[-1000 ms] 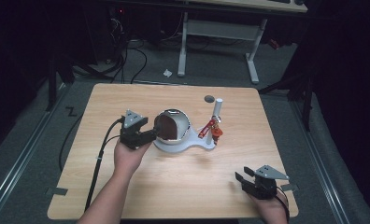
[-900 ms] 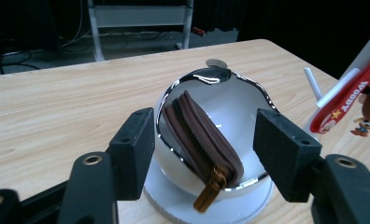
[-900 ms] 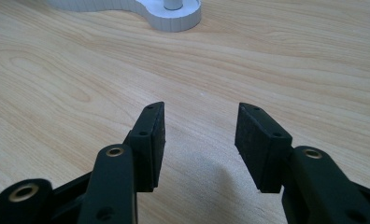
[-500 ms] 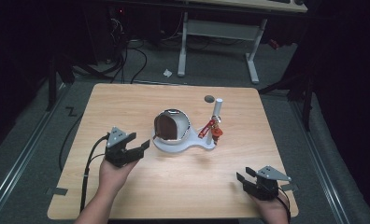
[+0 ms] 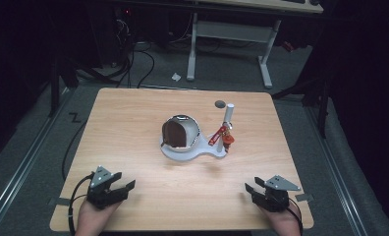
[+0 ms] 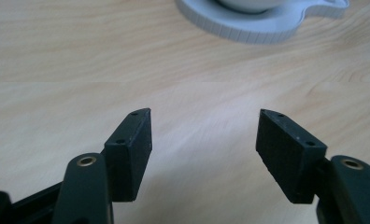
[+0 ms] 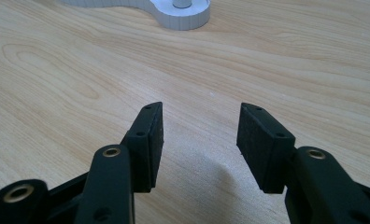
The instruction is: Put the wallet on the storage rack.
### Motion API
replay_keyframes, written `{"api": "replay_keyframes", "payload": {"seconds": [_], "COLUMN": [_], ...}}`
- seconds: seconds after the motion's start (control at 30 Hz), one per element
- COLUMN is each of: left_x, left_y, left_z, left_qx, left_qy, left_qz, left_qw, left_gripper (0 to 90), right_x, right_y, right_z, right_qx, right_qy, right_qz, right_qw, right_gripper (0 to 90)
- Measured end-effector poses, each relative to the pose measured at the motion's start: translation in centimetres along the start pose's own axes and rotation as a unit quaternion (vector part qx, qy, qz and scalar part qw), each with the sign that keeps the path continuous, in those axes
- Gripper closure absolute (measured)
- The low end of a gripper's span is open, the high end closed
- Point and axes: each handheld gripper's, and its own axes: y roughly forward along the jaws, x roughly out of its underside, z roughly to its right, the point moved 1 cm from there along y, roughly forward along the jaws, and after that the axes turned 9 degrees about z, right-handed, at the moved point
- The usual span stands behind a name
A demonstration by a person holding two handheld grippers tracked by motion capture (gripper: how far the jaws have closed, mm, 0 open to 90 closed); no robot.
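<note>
both pairs of jaws stand apart with only bare tabletop (image 5: 133,123) between them; the right gripper (image 5: 262,191) has just been opening. the left gripper (image 5: 115,188) sits at the near left corner, well apart from the white stand (image 5: 192,150) mid-table.

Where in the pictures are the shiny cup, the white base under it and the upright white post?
Shiny cup (image 5: 180,132): high view, on its dark open mouth.
White base (image 5: 182,154): high view, on its front rim below the cup.
White post (image 5: 228,114): high view, on the upper shaft.
</note>
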Motion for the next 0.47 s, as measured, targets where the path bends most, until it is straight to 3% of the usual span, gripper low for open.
{"api": "replay_keyframes", "payload": {"seconds": [0.03,0.1,0.17,0.47], "left_x": [0.6,0.9,0.8,1.0], "left_y": [-0.4,-1.0,-1.5,-0.8], "left_z": [0.0,0.0,0.1,-0.4], "left_qx": [-0.001,0.011,0.009,0.022], "left_qy": [0.001,-0.002,0.013,-0.006], "left_qz": [-0.001,-0.026,-0.012,-0.015], "left_qw": [1.0000,0.9996,0.9998,0.9996], "left_gripper": [36.6,37.5,37.0,37.7], "right_x": [0.0,-0.1,-0.2,-0.2], "right_y": [0.0,0.1,0.1,0.4], "right_z": [-0.1,-0.1,-0.2,-0.7], "right_qx": [0.001,0.002,0.004,0.016], "right_qy": [-0.001,-0.002,-0.003,-0.012], "right_qz": [-0.001,-0.001,0.001,-0.006], "right_qw": [1.0000,1.0000,1.0000,0.9998], "right_gripper": [51.4,51.2,51.1,51.2]}}
